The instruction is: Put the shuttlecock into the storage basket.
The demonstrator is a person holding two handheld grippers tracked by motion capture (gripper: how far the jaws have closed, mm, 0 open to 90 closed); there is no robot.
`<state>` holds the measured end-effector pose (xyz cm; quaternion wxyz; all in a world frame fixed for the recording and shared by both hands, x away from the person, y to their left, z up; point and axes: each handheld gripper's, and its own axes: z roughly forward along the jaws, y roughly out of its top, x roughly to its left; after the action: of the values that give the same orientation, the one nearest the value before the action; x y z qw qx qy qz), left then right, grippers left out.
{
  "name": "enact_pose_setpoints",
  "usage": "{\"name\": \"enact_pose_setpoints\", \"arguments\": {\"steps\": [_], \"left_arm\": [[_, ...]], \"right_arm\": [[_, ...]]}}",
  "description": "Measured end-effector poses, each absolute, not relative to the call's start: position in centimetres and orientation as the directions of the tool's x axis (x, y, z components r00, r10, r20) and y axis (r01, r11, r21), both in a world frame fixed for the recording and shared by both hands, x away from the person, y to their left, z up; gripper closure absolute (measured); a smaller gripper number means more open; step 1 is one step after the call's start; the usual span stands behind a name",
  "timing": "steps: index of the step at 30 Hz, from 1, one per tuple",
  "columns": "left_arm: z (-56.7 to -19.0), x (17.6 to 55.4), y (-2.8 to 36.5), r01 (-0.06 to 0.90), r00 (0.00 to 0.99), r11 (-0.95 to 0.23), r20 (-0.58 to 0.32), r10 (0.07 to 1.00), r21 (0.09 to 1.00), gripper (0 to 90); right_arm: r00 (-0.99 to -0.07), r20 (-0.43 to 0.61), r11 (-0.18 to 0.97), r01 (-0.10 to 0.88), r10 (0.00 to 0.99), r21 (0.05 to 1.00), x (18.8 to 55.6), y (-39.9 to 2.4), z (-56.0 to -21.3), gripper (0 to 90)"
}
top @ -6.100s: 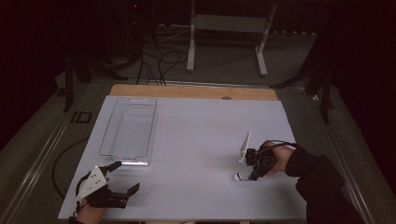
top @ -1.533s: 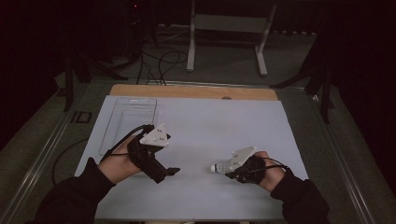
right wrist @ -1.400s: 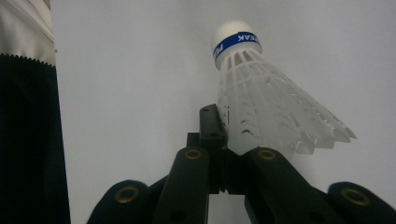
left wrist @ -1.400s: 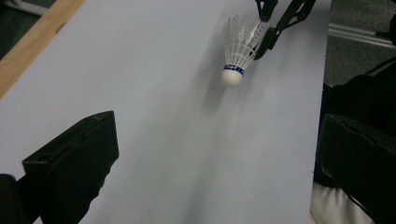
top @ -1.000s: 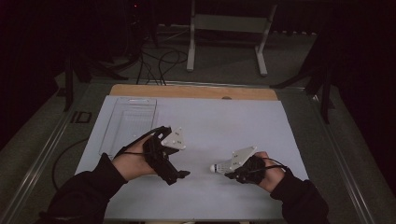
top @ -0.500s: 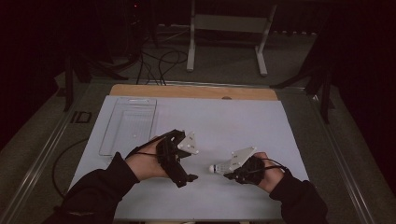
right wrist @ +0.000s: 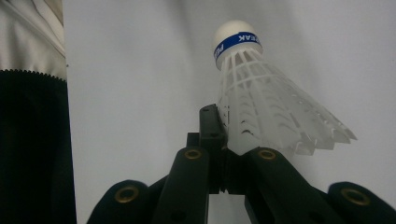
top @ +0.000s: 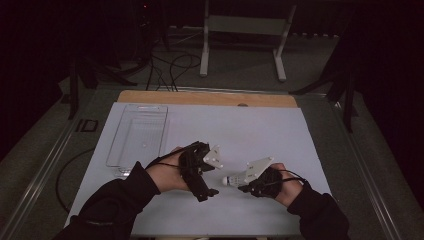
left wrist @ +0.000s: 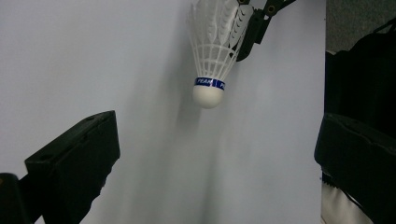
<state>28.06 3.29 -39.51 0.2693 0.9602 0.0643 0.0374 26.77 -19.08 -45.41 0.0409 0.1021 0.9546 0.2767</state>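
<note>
1. The white feathered shuttlecock with a blue band is clamped by its skirt in the right gripper;
2. The left gripper, jaws apart, sits just beside the shuttlecock's cork tip, not touching.

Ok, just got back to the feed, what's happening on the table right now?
A person works two handheld grippers over the white table. The right gripper is shut on the skirt of a white shuttlecock, holding it off the surface with its cork tip pointing toward the left gripper. The left gripper's jaws are open and lined up on the cork, not touching it yet. It looks like a handover is being set up. A clear plastic tray sits at the table's left side.
</note>
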Motion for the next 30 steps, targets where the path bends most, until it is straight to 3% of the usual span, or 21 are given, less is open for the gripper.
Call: {"name": "enact_pose_setpoints", "arguments": {"steps": [12, 30], "left_arm": [[-40.7, 28.3, 1.9, 0.093, 0.993, -0.86, 0.015, 0.116, 0.502, 5.5], [-42.5, 28.6, 0.5, 0.057, 0.995, -0.879, 0.044, 0.088, 0.474, 24.5]], "right_arm": [[-0.978, -0.017, 0.824, 0.168, 0.21, 0.542, 26.7, -19.1, -45.4, 89.1], [-0.978, -0.012, 0.822, 0.168, 0.208, 0.544, 26.8, -19.2, -45.1, 89.0]]}}
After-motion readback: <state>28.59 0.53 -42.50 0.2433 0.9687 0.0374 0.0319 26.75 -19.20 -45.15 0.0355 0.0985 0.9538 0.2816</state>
